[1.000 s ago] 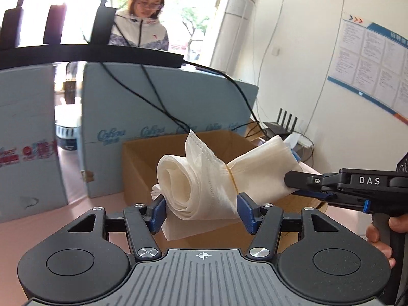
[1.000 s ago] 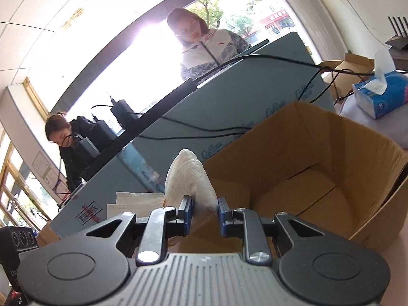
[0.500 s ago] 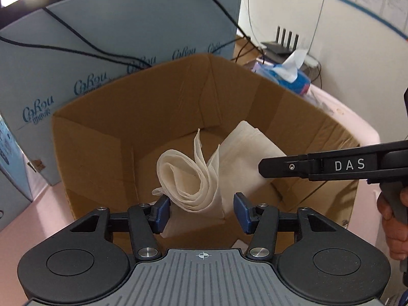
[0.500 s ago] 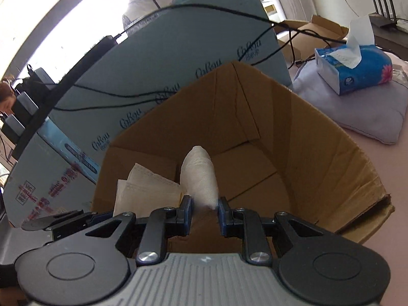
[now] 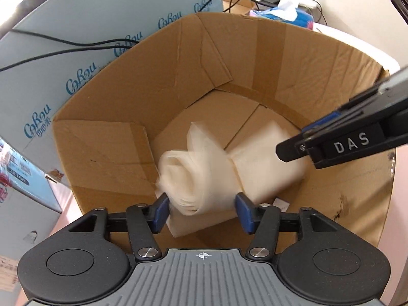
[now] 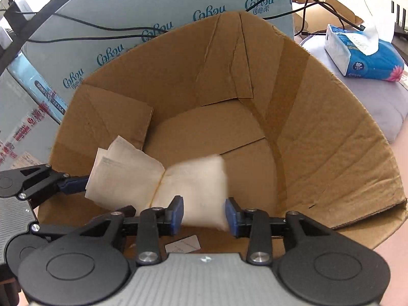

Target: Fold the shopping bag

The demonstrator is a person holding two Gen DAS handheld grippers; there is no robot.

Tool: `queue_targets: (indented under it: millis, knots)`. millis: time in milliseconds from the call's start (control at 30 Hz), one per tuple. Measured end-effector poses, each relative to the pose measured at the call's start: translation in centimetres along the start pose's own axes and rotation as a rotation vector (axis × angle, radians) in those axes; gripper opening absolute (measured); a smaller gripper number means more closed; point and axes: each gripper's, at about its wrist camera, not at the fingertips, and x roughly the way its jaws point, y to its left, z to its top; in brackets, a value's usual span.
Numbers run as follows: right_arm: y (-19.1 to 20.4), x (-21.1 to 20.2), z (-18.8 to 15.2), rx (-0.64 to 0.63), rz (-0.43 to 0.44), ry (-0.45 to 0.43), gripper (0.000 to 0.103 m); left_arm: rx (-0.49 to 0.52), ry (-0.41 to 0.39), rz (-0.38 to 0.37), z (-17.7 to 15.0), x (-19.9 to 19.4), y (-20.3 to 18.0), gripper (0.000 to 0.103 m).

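The left hand-held gripper [image 5: 202, 213] has a grey ribbed body with a small white crosshair mark at its front edge. On each side of it sits a black rounded housing with a raised disc. Two black fingers [image 5: 141, 225] carry silver screws and end in blue pads. The right hand-held gripper [image 6: 204, 215] has the same build, and its side shows white "DAS" letters.

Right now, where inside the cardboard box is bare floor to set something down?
The box floor is bare toward the far wall and the right wall. The near left part is crowded: the folded bag hangs there between the opening left hand-held gripper and the opening right hand-held gripper.
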Motion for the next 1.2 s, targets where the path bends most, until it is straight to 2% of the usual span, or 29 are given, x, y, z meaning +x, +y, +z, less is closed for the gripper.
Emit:
queue_targets:
  millis: [67,100,333,433,500,633,733,867,1033,1200]
  knots:
    - [0.6,-0.2,-0.1,-0.015,-0.046,-0.009,0.066,-0.001,-0.018,0.013,0.1,-0.5,0.1,0.068]
    - [0.8,-0.4,-0.2,-0.024,-0.063,-0.018,0.069,-0.009,-0.03,0.013,0.0,-0.8,0.3,0.07]
    - [1.6,-1.8,-1.1,-0.019,-0.098,-0.068,0.075,-0.071,-0.132,0.02,-0.6,-3.3,1.2,0.084]
    - [2.2,-2.5,-1.3,-0.02,-0.108,-0.095,0.077,-0.114,-0.179,0.03,-1.3,-4.5,1.6,0.086]
    - [2.6,-3.0,-1.6,-0.014,-0.112,-0.118,0.082,-0.159,-0.215,0.018,-2.0,-5.5,2.0,0.089]
    - [3.4,-3.4,-2.2,-0.014,-0.103,-0.144,0.082,-0.233,-0.262,-0.042,-3.3,-6.9,2.6,0.091]
    - [4.2,-3.7,-2.7,-0.02,-0.096,-0.166,0.083,-0.26,-0.296,-0.054,-4.3,-7.9,2.6,0.091]
    - [5.6,-4.6,-3.5,-0.023,-0.066,-0.214,0.086,-0.305,-0.345,-0.108,-6.1,-9.6,2.9,0.091]
    - [8.3,-5.8,-4.2,-0.087,-0.036,-0.259,0.09,-0.344,-0.382,-0.099,-8.7,-11.5,3.4,0.091]
    - [11.7,-6.8,-4.6,-0.143,0.013,-0.303,0.094,-0.435,-0.418,-0.059,-12.1,-13.3,4.9,0.092]
